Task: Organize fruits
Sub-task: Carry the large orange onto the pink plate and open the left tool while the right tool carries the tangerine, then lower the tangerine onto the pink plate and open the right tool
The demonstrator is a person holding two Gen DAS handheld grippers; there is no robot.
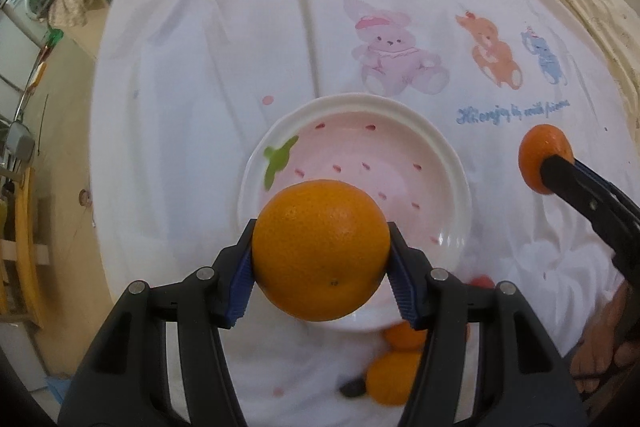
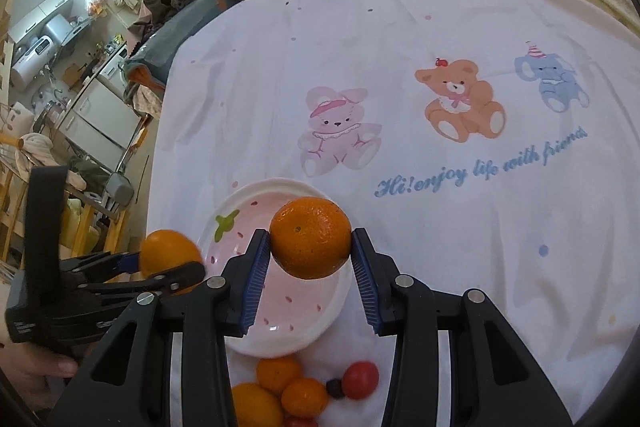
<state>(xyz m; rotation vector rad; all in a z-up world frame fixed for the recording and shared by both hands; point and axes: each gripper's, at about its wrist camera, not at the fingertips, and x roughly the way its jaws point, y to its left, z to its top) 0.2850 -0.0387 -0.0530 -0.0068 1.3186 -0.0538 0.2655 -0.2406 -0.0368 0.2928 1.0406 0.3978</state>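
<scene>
- Printed white cloth (image 2: 440,47) lies bare beyond the plate (image 1: 448,163), running to the bed edge.
- Plate bare inside.
- Left gripper (image 1: 320,251) clamps an orange (image 1: 320,251) above the plate.
- Right gripper (image 2: 310,247) clamps a second orange (image 2: 310,237) above it.
- Loose fruits (image 2: 296,383) sit beside its near rim.

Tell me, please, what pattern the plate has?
The plate is white-rimmed, pink inside with red seed marks and a green leaf, strawberry-like; clearest in the left wrist view.

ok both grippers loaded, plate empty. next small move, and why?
Probably lower the left gripper and release its orange into the plate: it hangs right above the bare dish, while the right gripper holds its orange nearer the rim.
</scene>
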